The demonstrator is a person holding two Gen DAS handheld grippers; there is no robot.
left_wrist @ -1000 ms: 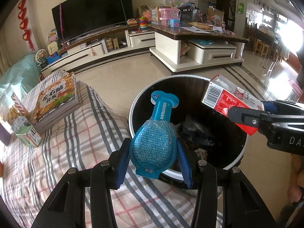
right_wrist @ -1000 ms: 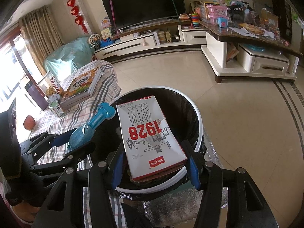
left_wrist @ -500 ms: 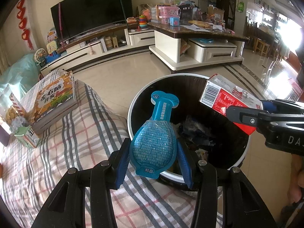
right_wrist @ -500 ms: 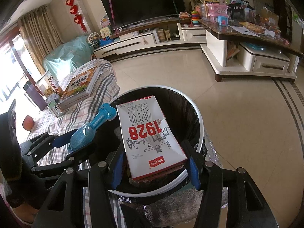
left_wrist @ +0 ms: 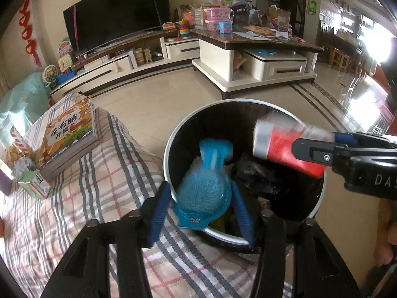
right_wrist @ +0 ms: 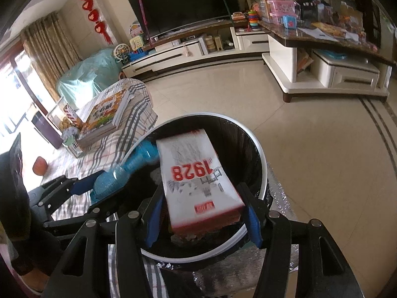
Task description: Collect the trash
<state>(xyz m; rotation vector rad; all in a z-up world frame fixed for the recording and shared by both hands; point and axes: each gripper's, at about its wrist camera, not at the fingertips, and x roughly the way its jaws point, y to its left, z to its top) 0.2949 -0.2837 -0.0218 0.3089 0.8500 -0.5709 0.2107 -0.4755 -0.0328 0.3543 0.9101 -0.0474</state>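
Plastic of the blue blister pack sits between the spread left hand-held gripper, long axis pointing ahead into the trash bin. Beyond it, the right hand-held gripper, also parted, frames the 1928 milk carton, blurred above the bin's black-lined mouth.

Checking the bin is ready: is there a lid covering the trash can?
No, the trash can stands open, its dark inside and earlier rubbish showing under the milk carton.
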